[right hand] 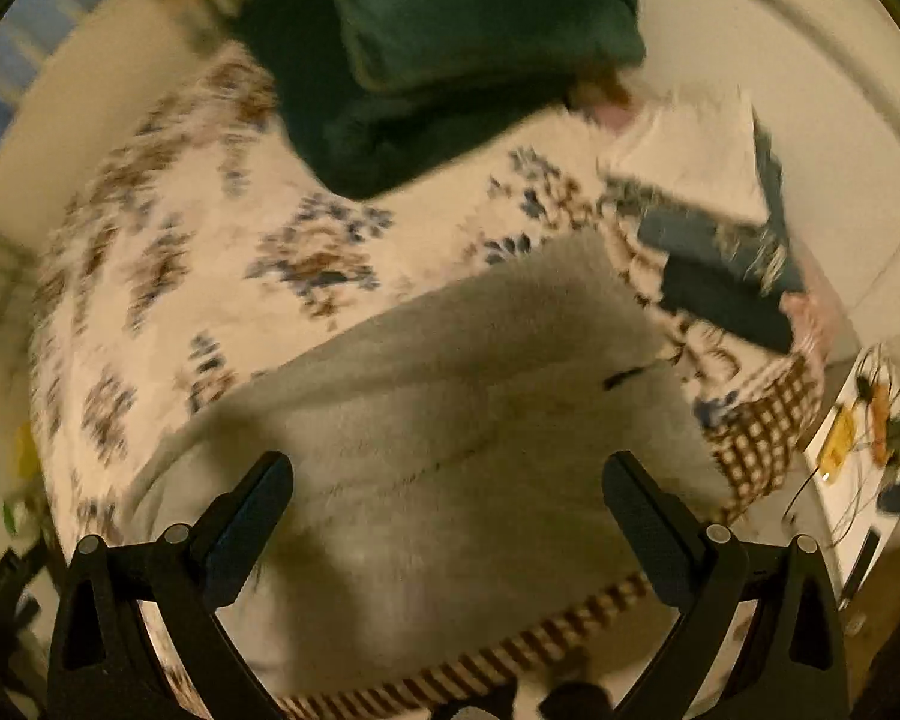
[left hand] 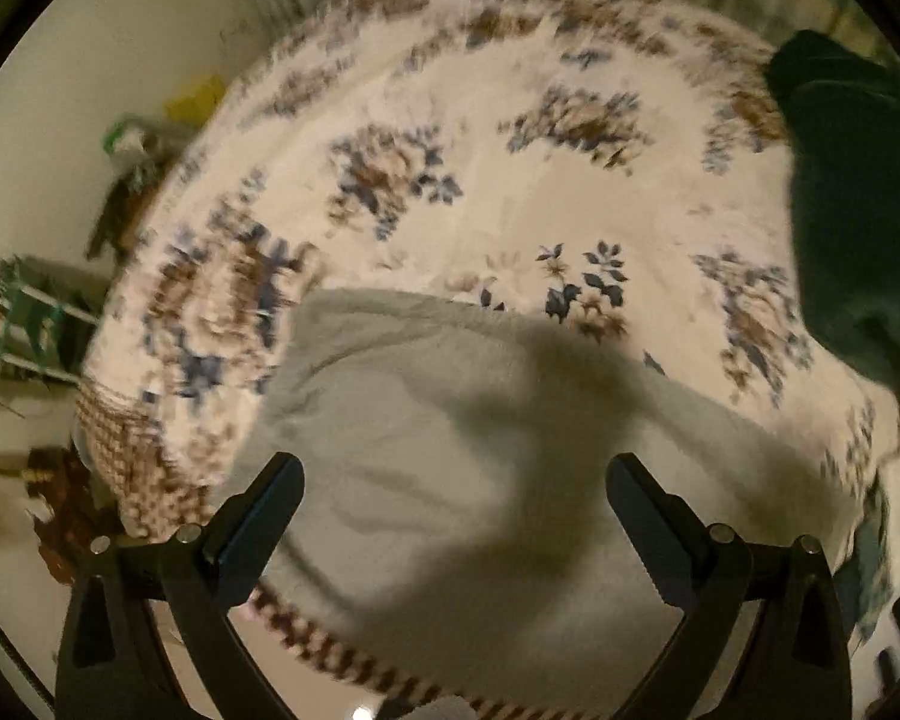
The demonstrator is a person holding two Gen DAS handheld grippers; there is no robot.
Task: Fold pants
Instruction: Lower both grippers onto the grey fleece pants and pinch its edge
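Lying on the near part of a bed (left hand: pixel 510 192) covered with a floral spread, the grey pants (left hand: pixel 450 450) appear as a compact, roughly rectangular pad of soft fabric with rounded edges, close to the checked border at the bed's edge. Both views are blurred, so fine seams and the waistband cannot be made out; a dark short mark near the right side of the cloth in the right wrist view may be a drawstring or tag, but this cannot be confirmed. No separate legs trail outward, which suggests that at least one fold is already in place, though how many layers lie stacked cannot be told. The left gripper (left hand: pixel 453 480) hangs above the cloth with its jaws wide apart and nothing between them. The right gripper (right hand: pixel 447 480) is likewise above the pants (right hand: pixel 450 420), jaws spread and empty; neither is seen touching the fabric. A dark green blanket or pillow (right hand: pixel 450 48) sits at the far part of the bed, well apart from the pants, and a pile of other folded clothes (right hand: pixel 720 240) rests near the bed's right side. Judged from this, the task looks late in its course; a final fold or smoothing may remain.
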